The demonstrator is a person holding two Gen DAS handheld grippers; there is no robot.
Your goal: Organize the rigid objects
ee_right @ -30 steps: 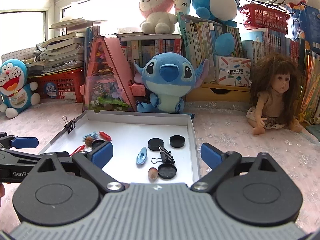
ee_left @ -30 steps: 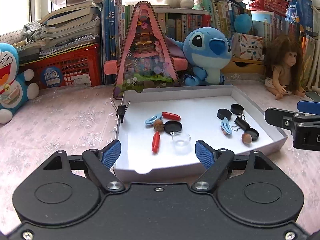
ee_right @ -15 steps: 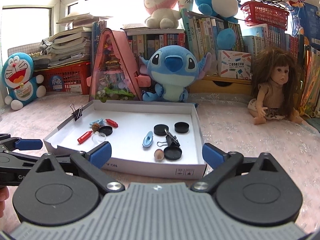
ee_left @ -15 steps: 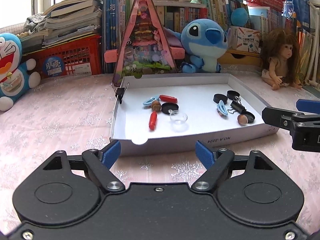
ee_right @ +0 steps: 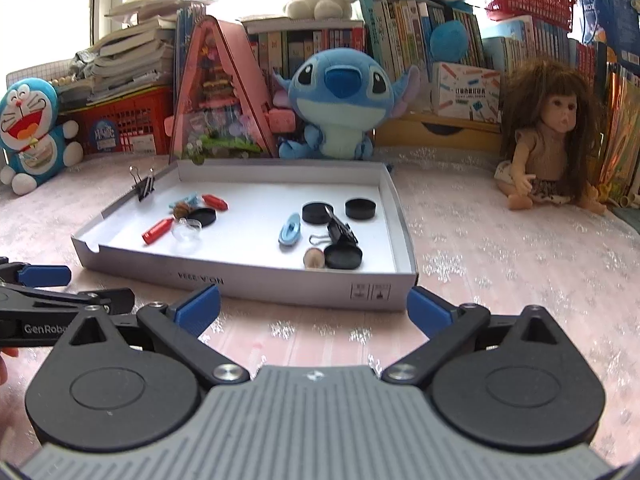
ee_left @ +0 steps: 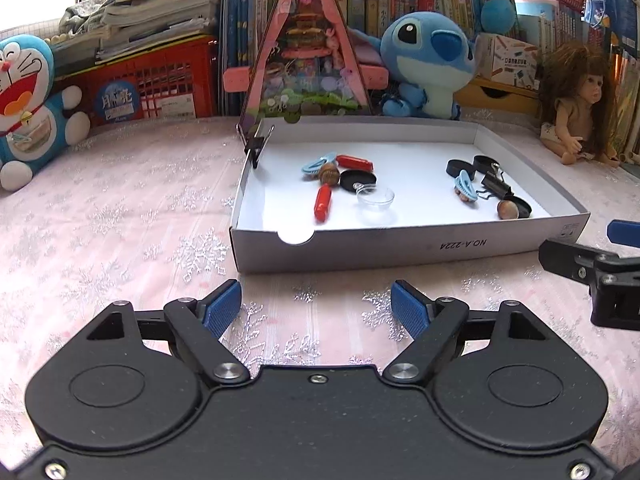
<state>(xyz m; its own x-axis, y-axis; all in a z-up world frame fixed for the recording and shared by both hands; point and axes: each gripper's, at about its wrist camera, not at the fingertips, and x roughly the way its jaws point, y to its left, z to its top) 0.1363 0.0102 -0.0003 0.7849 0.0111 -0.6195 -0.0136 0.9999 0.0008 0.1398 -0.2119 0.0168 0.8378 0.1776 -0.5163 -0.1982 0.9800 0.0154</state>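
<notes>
Both tongs, left and right, gape wide, holding nothing. Small things lie in two heaps in the white box, at 12 o'clock. It could be sorted or not.

ahead of my grippers the tabletop wears a pale pink cloth with silver snowflakes. along its far edge runs a row of books, with a red basket to my far left under stacked papers. plush toys sit there: a blue cat far left, a blue alien straight ahead, a doll to the right. bright daylight pours through the window behind them.
</notes>
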